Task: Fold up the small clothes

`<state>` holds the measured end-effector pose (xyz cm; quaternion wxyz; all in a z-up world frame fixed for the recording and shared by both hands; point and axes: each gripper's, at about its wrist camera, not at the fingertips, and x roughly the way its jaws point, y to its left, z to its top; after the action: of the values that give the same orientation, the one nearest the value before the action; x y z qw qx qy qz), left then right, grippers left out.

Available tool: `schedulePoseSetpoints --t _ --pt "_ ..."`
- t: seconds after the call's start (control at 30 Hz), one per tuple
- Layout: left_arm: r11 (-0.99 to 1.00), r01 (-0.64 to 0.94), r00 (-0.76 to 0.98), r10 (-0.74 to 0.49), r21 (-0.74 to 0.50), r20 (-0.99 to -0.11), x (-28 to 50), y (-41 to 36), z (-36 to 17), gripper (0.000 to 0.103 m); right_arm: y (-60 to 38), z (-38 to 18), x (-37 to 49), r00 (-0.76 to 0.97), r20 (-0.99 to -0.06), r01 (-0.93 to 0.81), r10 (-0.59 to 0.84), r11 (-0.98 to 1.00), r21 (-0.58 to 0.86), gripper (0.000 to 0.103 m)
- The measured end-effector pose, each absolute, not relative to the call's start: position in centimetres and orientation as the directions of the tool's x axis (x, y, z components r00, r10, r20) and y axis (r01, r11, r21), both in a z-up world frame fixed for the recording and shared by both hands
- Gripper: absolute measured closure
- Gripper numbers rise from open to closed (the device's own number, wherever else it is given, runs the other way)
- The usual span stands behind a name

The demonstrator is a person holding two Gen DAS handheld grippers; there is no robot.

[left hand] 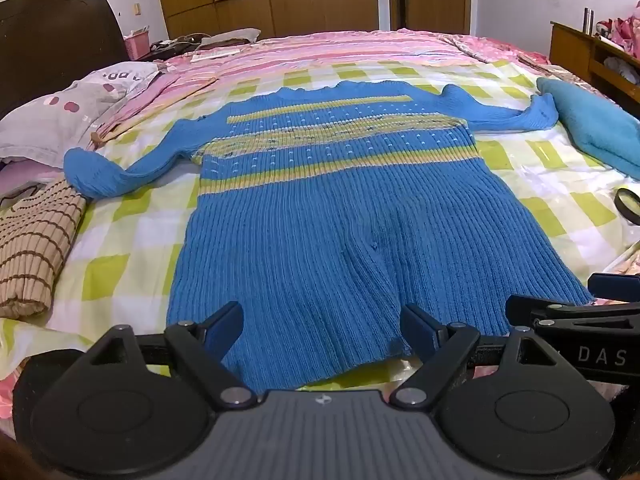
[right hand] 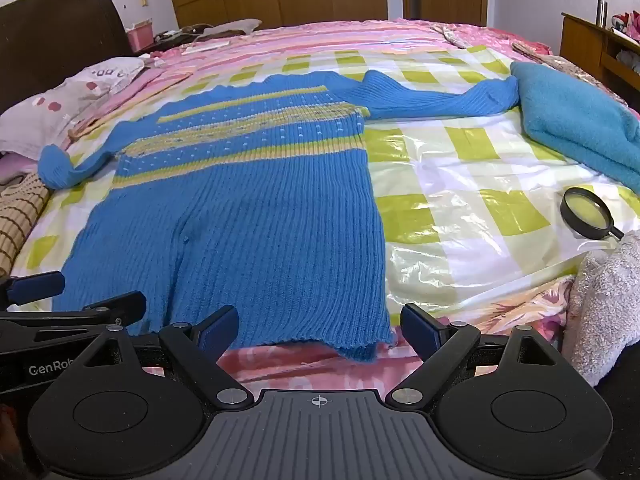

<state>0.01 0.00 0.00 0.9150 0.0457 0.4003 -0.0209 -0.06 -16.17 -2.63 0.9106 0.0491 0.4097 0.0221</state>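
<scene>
A blue ribbed sweater (left hand: 320,216) with yellow stripes lies flat on the bed, sleeves spread out, hem toward me. It also shows in the right wrist view (right hand: 240,208). My left gripper (left hand: 322,326) is open and empty, its fingers over the hem's left half. My right gripper (right hand: 318,326) is open and empty at the hem's right corner. The right gripper shows at the right edge of the left wrist view (left hand: 560,304), and the left gripper at the left edge of the right wrist view (right hand: 76,292).
A green checked sheet (right hand: 460,184) under clear plastic covers the bed. A folded teal cloth (right hand: 580,128) and a magnifying glass (right hand: 588,214) lie at right. A beige striped folded garment (left hand: 36,248) and a pillow (left hand: 68,112) lie at left. A white fluffy cloth (right hand: 604,304) sits near right.
</scene>
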Motion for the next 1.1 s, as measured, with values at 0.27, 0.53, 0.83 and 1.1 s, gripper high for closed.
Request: schedulePoseSetpoints --t 0.27,0.53,0.83,1.1 --pt "0.995 0.077 0.674 -0.01 0.057 -0.739 0.25 -0.02 -0.13 0.016 -16.07 -2.66 -0.06 0.664 -0.744 0.0 0.078 0.995 0.104 0.013" --pt "0.995 0.085 0.673 -0.023 0.046 -0.74 0.04 0.09 -0.28 0.019 -15.96 -2.63 -0.1 0.664 -0.744 0.0 0.075 0.995 0.1 0.013" --pt "0.995 0.087 0.67 -0.028 0.042 -0.742 0.03 0.09 -0.32 0.019 -15.95 -2.67 -0.11 0.665 -0.743 -0.001 0.074 0.995 0.097 0.014" --pt "0.995 0.088 0.669 -0.03 0.039 -0.742 0.02 0.1 -0.36 0.02 -15.81 -2.54 -0.24 0.668 -0.741 -0.001 0.067 0.996 0.089 0.014"
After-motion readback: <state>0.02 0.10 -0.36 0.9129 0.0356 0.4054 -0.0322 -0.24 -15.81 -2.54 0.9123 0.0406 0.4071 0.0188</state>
